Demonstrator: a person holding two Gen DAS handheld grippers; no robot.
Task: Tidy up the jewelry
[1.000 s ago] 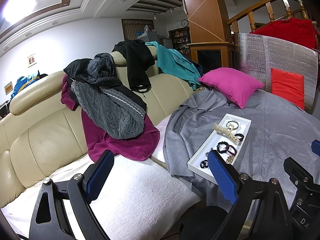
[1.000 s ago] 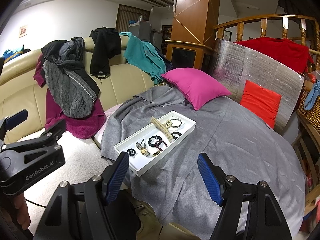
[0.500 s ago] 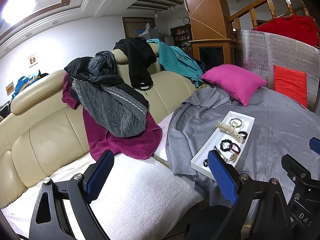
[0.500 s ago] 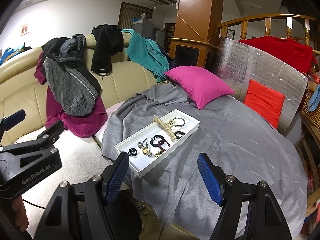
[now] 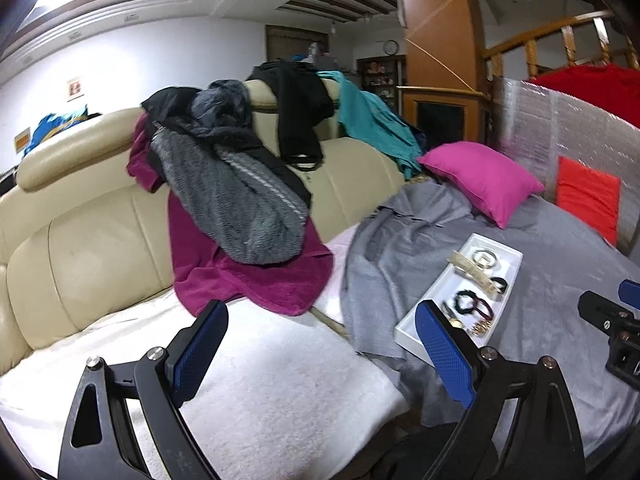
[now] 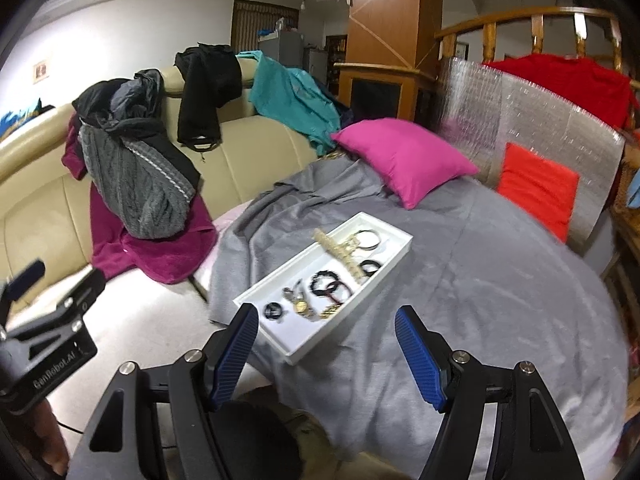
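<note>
Jewelry sits jumbled in a white tray (image 6: 394, 256) on the grey cloth (image 6: 480, 288) near its sofa-side edge. Both tongs, left (image 5: 320, 354) and right (image 6: 326, 354), gape wide and empty; approach one piece, probably the gold watch (image 6: 300, 305), low and slowly.

A shallow white rectangular tray (image 6: 390, 258) of bracelets, hair ties and a cream claw clip (image 6: 340, 249) sits on a grey cloth-covered table (image 6: 500, 280), beyond the right gripper (image 6: 326, 350), whose blue-padded jaws stand apart and empty. A magenta pillow (image 6: 404, 156) lies farther back.
</note>
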